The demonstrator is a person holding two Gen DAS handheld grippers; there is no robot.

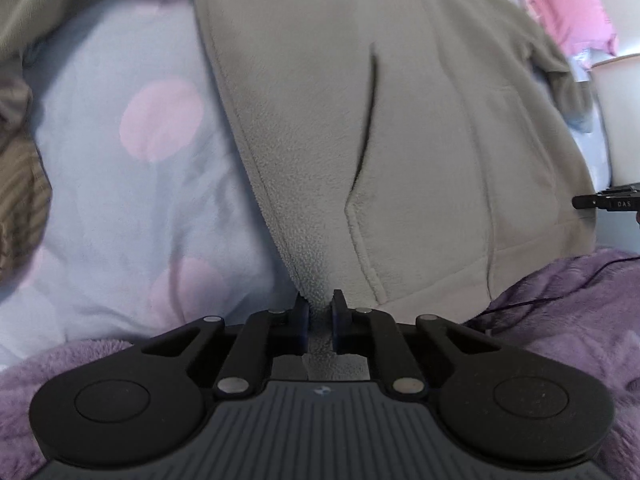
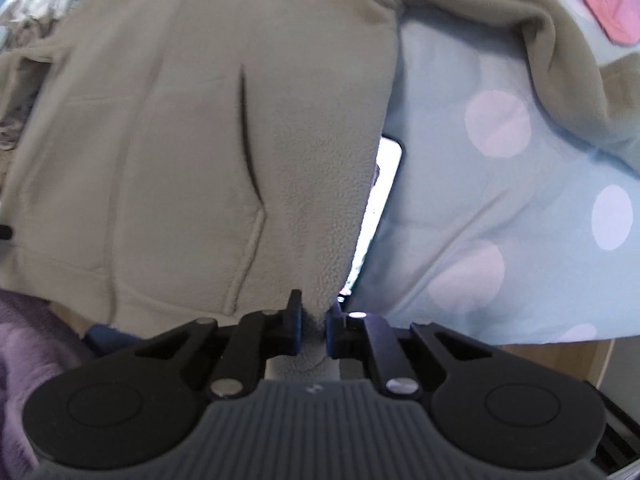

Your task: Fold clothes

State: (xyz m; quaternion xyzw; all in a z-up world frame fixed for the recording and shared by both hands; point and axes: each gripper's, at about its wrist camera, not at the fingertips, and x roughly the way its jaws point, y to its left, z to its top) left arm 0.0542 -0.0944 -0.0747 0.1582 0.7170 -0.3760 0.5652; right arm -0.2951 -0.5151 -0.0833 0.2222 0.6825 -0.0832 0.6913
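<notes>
A beige fleece jacket [image 1: 360,120] with slit pockets lies spread on a pale blue sheet with pink dots [image 1: 132,184]. My left gripper [image 1: 319,312] is shut on the jacket's lower left hem corner, fleece bunched between its pads. In the right wrist view the same beige fleece jacket [image 2: 192,140] fills the left half, and my right gripper [image 2: 314,312] is shut on its lower right hem corner. The tip of the right gripper shows at the right edge of the left wrist view.
A purple fuzzy blanket [image 1: 580,312] lies along the near edge, with a thin dark cable on it. A phone [image 2: 384,184] with a lit screen peeks from under the jacket's edge. Pink clothing [image 1: 560,4] lies far right, brown striped fabric [image 1: 20,192] at left.
</notes>
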